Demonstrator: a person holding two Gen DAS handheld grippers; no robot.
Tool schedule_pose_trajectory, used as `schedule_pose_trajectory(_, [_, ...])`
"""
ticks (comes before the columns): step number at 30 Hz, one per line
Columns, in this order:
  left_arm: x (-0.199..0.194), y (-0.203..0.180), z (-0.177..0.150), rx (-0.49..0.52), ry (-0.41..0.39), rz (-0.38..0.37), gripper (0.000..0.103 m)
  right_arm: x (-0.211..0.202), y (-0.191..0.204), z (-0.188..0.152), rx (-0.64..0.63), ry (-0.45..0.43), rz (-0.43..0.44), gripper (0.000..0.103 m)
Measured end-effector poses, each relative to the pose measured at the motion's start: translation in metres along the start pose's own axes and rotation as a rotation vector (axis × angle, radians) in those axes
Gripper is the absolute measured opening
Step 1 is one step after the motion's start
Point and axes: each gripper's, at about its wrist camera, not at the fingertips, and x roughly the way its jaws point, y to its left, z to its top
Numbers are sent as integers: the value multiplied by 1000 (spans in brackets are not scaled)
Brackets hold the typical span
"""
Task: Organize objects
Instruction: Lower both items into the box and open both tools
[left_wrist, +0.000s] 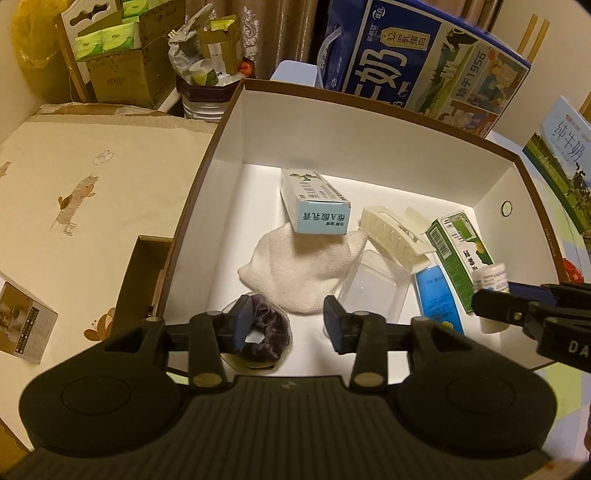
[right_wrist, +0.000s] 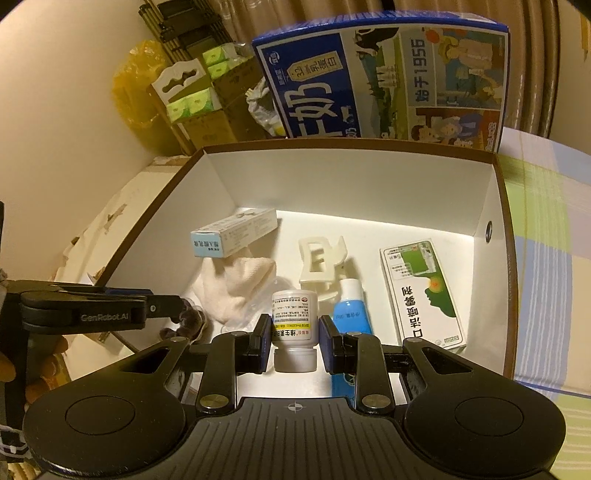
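A white box with a brown rim (left_wrist: 369, 107) (right_wrist: 332, 147) holds a blue-ended cream carton (left_wrist: 314, 201) (right_wrist: 232, 236), a white cloth (left_wrist: 295, 273), a cream hair claw (left_wrist: 395, 236) (right_wrist: 321, 262), a clear plastic case (left_wrist: 373, 288), a blue tube (left_wrist: 437, 295) (right_wrist: 351, 310) and a green-white medicine box (left_wrist: 458, 247) (right_wrist: 424, 291). My left gripper (left_wrist: 288, 325) (right_wrist: 162, 306) hangs open over the near left floor. A dark purple scrunchie (left_wrist: 266, 332) (right_wrist: 188, 321) lies against its left finger. My right gripper (right_wrist: 295, 341) (left_wrist: 487, 301) is shut on a white pill bottle (right_wrist: 293, 317) (left_wrist: 491, 277), held cap down at the near right.
A large blue milk carton case (left_wrist: 424, 62) (right_wrist: 388, 74) stands right behind the box, and a second milk case (left_wrist: 561, 158) is at the right. Cardboard boxes with green tissue packs (left_wrist: 110, 48) are stacked far left. A small brown open box (left_wrist: 144, 273) and a printed carton (left_wrist: 26, 321) lie left.
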Motion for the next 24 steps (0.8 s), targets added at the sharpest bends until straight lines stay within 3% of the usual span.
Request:
schedule_pose_trajectory(9, [-8, -3, 2, 15, -14, -9, 58, 11, 0, 1, -2, 17, -11, 24])
schedule_pose_trajectory(16, [-12, -5, 2, 24, -17, -11, 65, 16, 0, 3, -2, 15, 2, 26])
schedule_pose_trajectory(24, [-19, -7, -2, 29, -24, -22, 73, 5, 0, 4, -5, 3, 4, 46])
